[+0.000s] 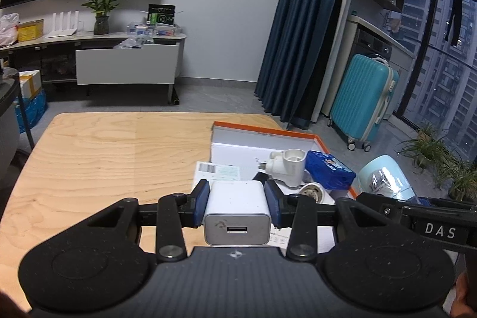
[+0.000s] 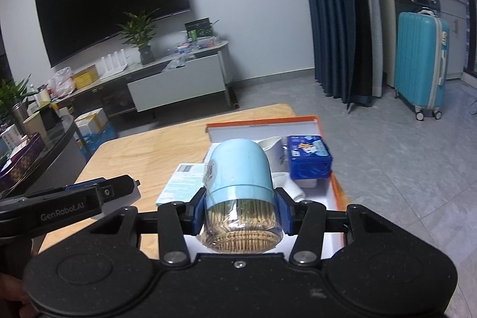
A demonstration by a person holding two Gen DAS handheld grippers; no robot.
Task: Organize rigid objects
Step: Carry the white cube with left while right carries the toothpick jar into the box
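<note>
My left gripper (image 1: 237, 206) is shut on a white USB charger cube (image 1: 237, 215), its port facing the camera, held above the wooden table's near edge. My right gripper (image 2: 241, 212) is shut on a toothpick jar (image 2: 240, 189) with a light blue cap and a clear base full of toothpicks; the same toothpick jar (image 1: 384, 176) shows at the right of the left wrist view. Ahead lies a shallow orange-rimmed white box (image 1: 265, 129) (image 2: 262, 121) holding a white pipe fitting (image 1: 287, 167), a blue tin (image 1: 329, 173) (image 2: 308, 157) and a white socket (image 1: 314, 191).
A pale leaflet (image 1: 219, 170) (image 2: 182, 182) lies on the wooden table (image 1: 104, 157) beside the box. The left gripper's body (image 2: 74, 206) crosses the right wrist view at the left. Beyond the table stand a TV cabinet (image 1: 125, 64), a blue curtain and a teal suitcase (image 2: 421, 67).
</note>
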